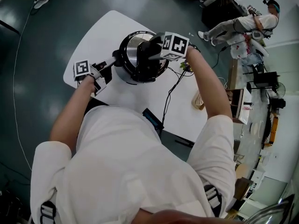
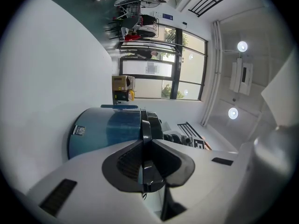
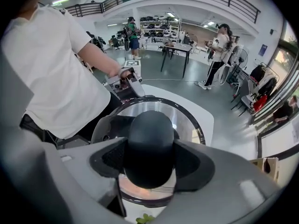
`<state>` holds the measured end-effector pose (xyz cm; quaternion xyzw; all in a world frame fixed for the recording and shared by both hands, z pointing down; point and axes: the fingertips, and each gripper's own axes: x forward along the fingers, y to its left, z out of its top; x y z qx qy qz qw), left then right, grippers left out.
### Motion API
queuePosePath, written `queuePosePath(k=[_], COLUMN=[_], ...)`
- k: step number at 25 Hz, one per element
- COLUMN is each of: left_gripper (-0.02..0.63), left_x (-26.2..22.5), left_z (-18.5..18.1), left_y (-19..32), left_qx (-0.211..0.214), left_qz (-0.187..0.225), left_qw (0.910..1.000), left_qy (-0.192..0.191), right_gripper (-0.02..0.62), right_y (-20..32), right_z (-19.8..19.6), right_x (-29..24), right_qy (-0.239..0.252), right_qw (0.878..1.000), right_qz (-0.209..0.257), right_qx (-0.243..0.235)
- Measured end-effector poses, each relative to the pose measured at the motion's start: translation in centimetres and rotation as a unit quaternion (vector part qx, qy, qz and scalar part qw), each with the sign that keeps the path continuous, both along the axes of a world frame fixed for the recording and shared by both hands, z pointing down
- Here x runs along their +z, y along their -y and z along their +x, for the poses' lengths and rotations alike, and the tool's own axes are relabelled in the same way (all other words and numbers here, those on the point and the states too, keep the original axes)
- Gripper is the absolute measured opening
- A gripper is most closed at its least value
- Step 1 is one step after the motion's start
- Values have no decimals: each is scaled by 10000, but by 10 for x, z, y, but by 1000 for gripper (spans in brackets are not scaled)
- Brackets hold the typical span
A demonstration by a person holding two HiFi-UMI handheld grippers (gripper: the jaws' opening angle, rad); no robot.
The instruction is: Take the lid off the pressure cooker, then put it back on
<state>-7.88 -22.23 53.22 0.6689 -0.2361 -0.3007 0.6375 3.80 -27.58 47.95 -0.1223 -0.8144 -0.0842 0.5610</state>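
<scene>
A steel pressure cooker (image 1: 135, 57) stands on a white table (image 1: 100, 31). Its shiny lid (image 3: 156, 107) lies on top of the pot, level as far as I can see. My right gripper (image 1: 153, 50) reaches down over it, shut on the lid's round black knob (image 3: 150, 129), which fills the space between the jaws (image 3: 150, 160). My left gripper (image 1: 105, 69) is at the cooker's left side, shut on the thin black side handle (image 2: 146, 127) that sticks out from the dark cooker body (image 2: 105, 129). The handle's tip is pinched between the pads (image 2: 126, 164).
A black cable (image 1: 170, 90) runs across the table to the right of the cooker, and a small green thing (image 1: 187, 68) lies beside it. A dark flat object (image 1: 153, 119) rests at the table's near edge. A person (image 1: 238, 24) sits beyond the table; others (image 3: 217, 50) stand further off.
</scene>
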Motion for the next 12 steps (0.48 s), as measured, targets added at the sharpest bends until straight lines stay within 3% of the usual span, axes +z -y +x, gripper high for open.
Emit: queuePosePath(k=[12], left_gripper=[60], left_x=[-2], left_z=[-2], left_y=[-2], left_qx=[69], left_qz=[-27], left_qw=[9999], left_qy=[84], right_gripper=[298], right_y=[-7], right_z=[-2], right_x=[-7], right_qy=[150], right_qw=[9948], right_qz=[285], right_qx=[-962])
